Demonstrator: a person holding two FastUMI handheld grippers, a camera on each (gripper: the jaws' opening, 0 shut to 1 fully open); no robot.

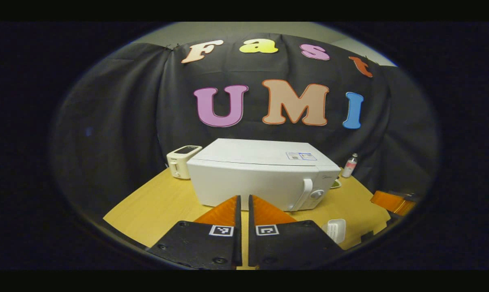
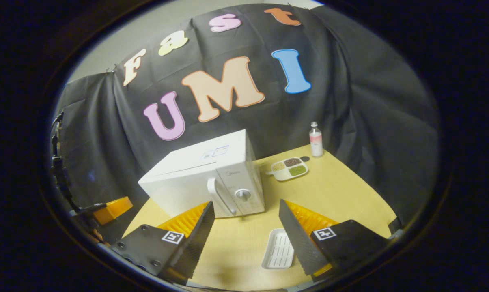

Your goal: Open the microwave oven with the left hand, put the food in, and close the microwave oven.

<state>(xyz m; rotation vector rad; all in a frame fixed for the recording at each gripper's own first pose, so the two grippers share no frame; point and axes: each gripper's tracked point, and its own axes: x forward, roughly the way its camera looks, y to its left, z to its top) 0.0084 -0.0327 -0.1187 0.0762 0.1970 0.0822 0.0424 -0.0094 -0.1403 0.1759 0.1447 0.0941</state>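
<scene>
The microwave oven stands shut on the worktop, its handle just beside the dial. The left claw hovers in front with fingers pressed almost together, nothing between them, apparently lined up to reach the handle. The right claw is spread wide and empty, probably readied for the food. A sectioned food plate lies beside the oven; a ribbed white tray lies nearer. The oven interior is hidden, and the tray's contents cannot be made out.
</scene>
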